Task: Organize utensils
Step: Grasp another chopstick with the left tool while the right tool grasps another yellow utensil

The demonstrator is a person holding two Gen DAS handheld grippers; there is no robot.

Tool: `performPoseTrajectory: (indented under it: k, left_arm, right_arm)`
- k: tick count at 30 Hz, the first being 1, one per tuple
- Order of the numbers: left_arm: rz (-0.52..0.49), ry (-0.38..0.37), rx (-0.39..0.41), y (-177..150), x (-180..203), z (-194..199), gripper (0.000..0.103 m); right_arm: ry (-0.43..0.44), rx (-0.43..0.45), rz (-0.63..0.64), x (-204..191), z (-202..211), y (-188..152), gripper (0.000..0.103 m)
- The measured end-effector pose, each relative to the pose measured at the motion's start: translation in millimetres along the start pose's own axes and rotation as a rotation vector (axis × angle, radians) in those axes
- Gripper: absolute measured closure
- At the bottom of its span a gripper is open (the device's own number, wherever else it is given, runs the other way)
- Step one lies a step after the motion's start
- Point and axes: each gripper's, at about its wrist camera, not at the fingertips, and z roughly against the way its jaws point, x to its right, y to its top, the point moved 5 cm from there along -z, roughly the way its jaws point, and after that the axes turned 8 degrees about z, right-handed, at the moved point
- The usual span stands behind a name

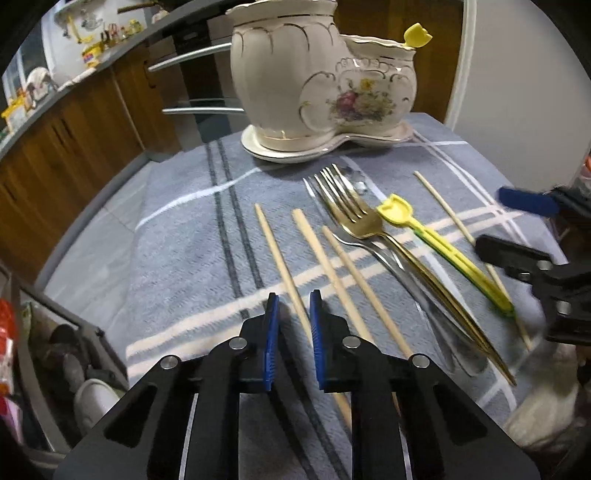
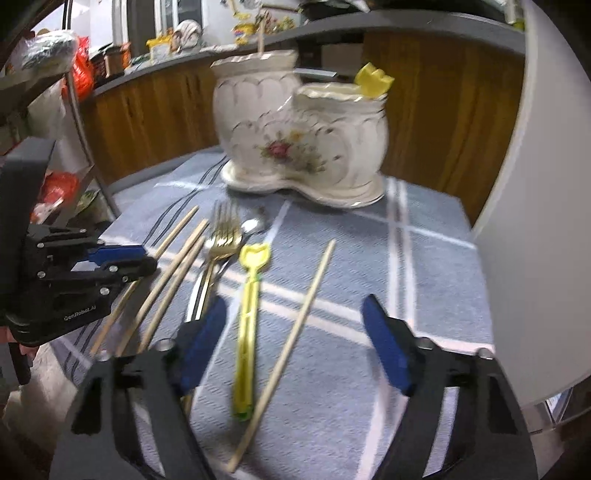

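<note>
Little of the sorting is judged done: only one yellow utensil (image 1: pixel 417 35) and a stick (image 2: pixel 261 43) are seen standing in the ceramic holder (image 1: pixel 314 81) at twelve o'clock on the cloth (image 1: pixel 177 236). Chopsticks (image 1: pixel 317 243), forks (image 1: pixel 354 218) and a yellow pick (image 2: pixel 247 321) are still spread below it. The left gripper (image 1: pixel 293 306) is nearly closed around one chopstick (image 1: pixel 280 258), contact unclear, while the right gripper (image 2: pixel 295 314) is held half open, empty, over the yellow pick and a lone chopstick (image 2: pixel 295 332).

dim indoor light, right view motion-blurred, left sharper, fisheye-curved dark edges
</note>
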Motion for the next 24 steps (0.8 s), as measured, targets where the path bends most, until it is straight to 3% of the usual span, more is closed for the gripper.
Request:
performPoseTrajectory:
  k: [4,13,16,24]
  left_arm:
    - [0.002,-0.025,-0.013,-2.2,-0.8,1.5,0.085]
    - [0.007,-0.005,0.004,6.4,-4.9,-4.8,0.085]
    - [-0.004,0.004,0.019,5.5,-5.5,-4.4,0.095]
    - [0.013,-0.035,0.047,5.4,-15.7,-1.0,0.098]
  right_arm:
    - [0.053,-0.050,0.025,-11.5,-9.0,2.6,0.054]
    - [0.066,-0.124,0.076,-25.8,-28.4,6.3,0.078]
    - [0.084,-0.118,0.063,-25.3,-27.4,5.5,0.092]
    - [0.104,-0.038,0.003,-13.9,-8.5,5.1,0.093]
